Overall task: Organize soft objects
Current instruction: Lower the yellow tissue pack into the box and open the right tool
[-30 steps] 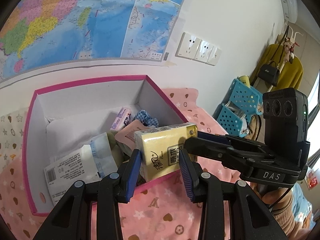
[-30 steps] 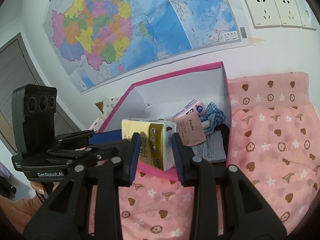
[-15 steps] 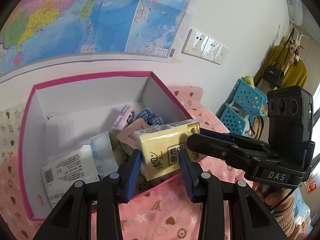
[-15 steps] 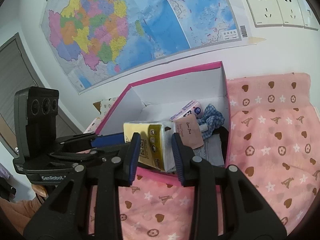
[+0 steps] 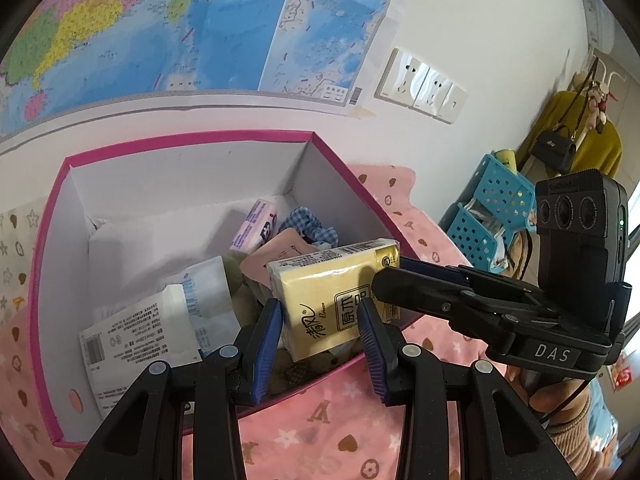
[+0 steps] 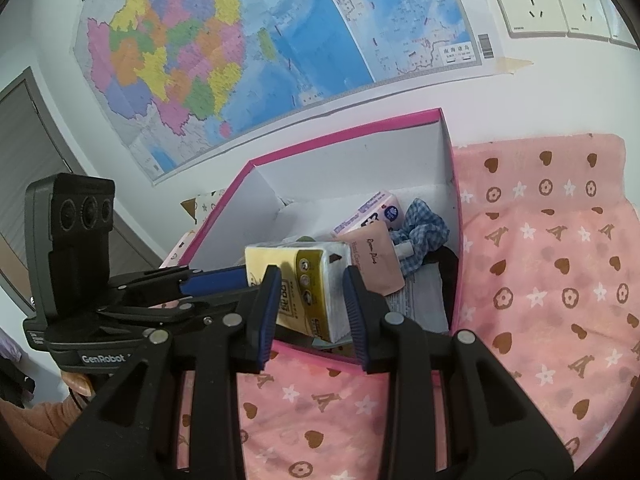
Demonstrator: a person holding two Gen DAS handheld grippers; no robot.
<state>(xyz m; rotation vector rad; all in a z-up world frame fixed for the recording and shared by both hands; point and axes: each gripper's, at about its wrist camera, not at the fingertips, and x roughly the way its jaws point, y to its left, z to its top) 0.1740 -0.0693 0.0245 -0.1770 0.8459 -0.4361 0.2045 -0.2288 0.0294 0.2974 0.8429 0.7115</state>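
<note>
A yellow tissue pack (image 5: 336, 284) is held over the near edge of the pink-rimmed white box (image 5: 188, 138). My left gripper (image 5: 318, 336) is shut on its near end. My right gripper (image 6: 310, 308) is shut on its other end, and its arm shows in the left wrist view (image 5: 472, 304). The pack (image 6: 304, 280) also shows in the right wrist view, above the box (image 6: 344, 136). In the box lie a pink tissue pack (image 5: 256, 228), a blue checked scrunchie (image 5: 308, 224), a pink sachet (image 5: 276, 258) and white packets (image 5: 152, 332).
The box stands on a pink patterned cloth (image 6: 552, 280) against a white wall with a map (image 6: 240, 48) and sockets (image 5: 420, 84). Blue baskets (image 5: 492, 216) and a coat rack with a yellow garment (image 5: 576, 132) stand to the right.
Both grippers have carried the yellow tissue pack forward, further over the box, which now looks nearer and lower in both views. Both grips are unchanged.
</note>
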